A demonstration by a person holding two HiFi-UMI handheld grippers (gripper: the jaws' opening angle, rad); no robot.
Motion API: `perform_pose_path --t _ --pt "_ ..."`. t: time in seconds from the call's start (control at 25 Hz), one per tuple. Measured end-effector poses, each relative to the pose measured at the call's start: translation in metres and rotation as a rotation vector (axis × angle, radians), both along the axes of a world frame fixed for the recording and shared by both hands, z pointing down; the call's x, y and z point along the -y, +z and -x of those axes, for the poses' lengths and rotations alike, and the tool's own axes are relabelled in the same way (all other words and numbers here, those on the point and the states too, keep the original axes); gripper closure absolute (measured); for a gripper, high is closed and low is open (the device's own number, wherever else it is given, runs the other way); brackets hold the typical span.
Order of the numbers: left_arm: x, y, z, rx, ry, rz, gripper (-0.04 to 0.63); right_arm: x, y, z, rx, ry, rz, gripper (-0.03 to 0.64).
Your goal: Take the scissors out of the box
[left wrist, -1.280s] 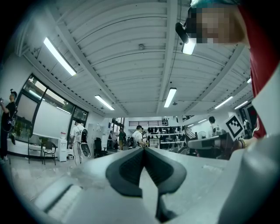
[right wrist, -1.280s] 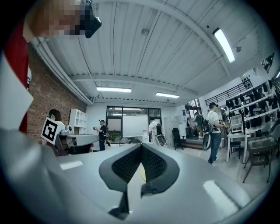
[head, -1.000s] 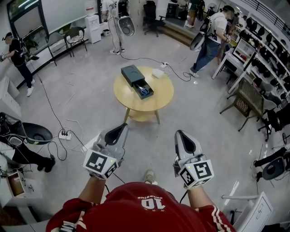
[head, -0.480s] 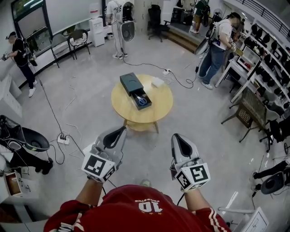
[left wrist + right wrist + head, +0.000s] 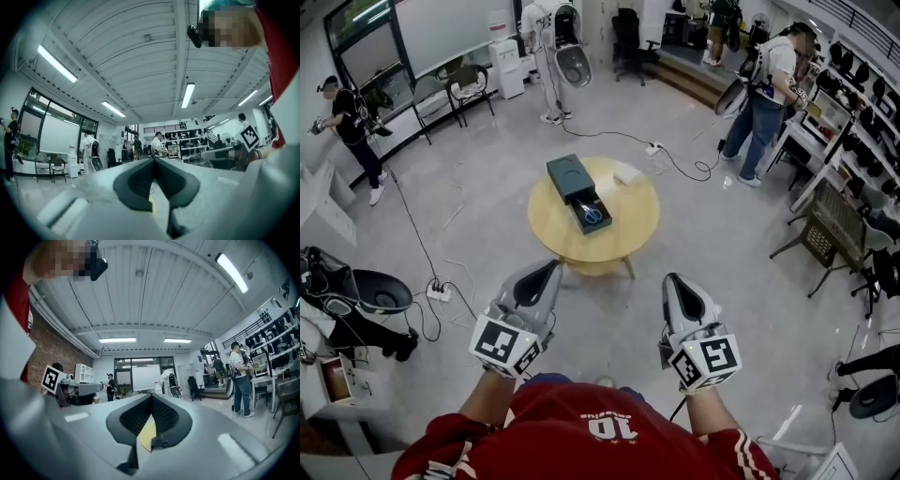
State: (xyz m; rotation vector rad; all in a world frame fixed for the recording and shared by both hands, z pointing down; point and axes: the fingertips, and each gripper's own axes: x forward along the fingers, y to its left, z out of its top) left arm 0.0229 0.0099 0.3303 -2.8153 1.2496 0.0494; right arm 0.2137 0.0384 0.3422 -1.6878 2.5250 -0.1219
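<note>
A dark box (image 5: pixel 570 177) lies on a round wooden table (image 5: pixel 628 230), its drawer (image 5: pixel 591 214) pulled out toward me. Blue-handled scissors (image 5: pixel 593 216) lie in the drawer. My left gripper (image 5: pixel 556 265) and right gripper (image 5: pixel 668 277) are held side by side well short of the table, both pointing toward it. Each is shut with nothing between its jaws. In the left gripper view the tips (image 5: pixel 153 159) meet; in the right gripper view the tips (image 5: pixel 151 396) meet too. A white object (image 5: pixel 628 172) rests on the table's far edge.
Cables (image 5: pixel 441 272) and a power strip (image 5: pixel 439 293) lie on the floor at left. A black chair base (image 5: pixel 370 291) stands at far left. People stand at the back (image 5: pixel 551 56) and right (image 5: pixel 769 94); shelving and chairs (image 5: pixel 844 225) line the right side.
Both grippers have moved forward across the room with me. The table with the box stays at about the same spot in the head view.
</note>
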Motion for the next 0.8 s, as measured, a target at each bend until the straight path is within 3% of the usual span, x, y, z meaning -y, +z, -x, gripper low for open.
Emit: perform_pose_path --t 0.52,0.8 --pt "0.036 0.02 0.011 -0.007 -0.061 0.047 0.592 0.046 0.014 0.013 -0.006 -0.069 0.027 0.626" --pt "0.094 0.036 0.018 -0.034 -0.043 0.07 0.592 0.096 0.024 0.021 -0.03 -0.057 0.055 0.626"
